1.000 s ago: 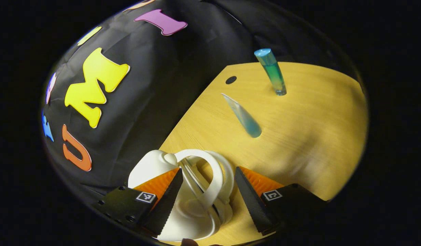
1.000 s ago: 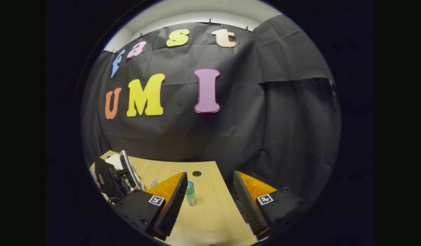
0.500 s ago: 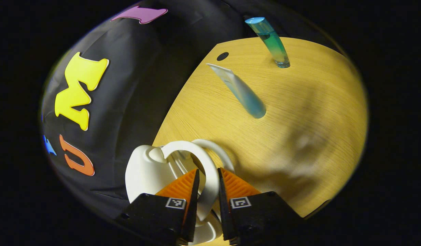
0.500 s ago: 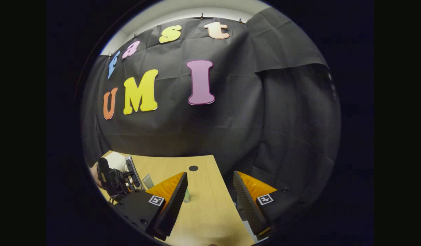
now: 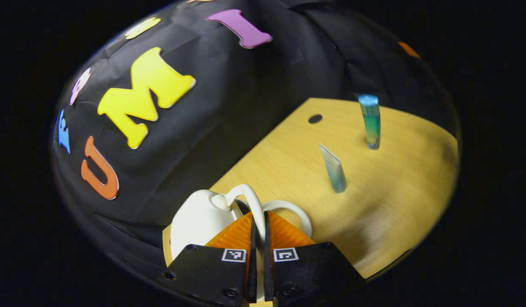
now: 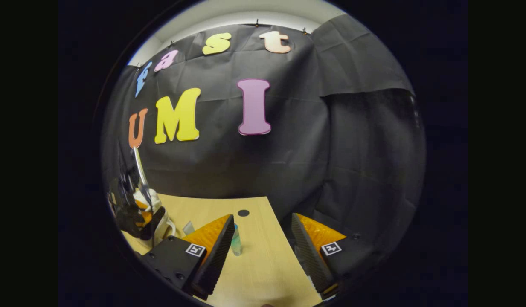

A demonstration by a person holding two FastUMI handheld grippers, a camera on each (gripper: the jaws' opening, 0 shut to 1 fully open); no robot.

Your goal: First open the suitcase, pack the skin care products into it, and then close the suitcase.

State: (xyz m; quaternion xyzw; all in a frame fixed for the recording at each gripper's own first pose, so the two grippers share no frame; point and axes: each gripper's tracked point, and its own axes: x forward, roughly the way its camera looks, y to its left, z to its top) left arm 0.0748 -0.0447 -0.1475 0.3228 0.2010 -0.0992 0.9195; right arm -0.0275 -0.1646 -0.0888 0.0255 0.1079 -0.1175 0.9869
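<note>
The task looks barely begun: the left tool point(image 5: 258, 238) is clamped on the white suitcase point(image 5: 196, 221) handle point(image 5: 250, 204), the right tool point(image 6: 263, 243) hangs wide open and empty, and the tube point(image 5: 333, 168) and bottle point(image 5: 370, 121) stand unpacked on the surface point(image 5: 395, 192).

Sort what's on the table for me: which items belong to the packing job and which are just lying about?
Job items:
- small white suitcase, its looped white handle pinched by the left tongs
- upright blue-green gradient bottle
- standing pale-blue squeeze tube
- right tongs, open, holding nothing

Just there:
- light wooden table
- dark round hole in the tabletop
</note>
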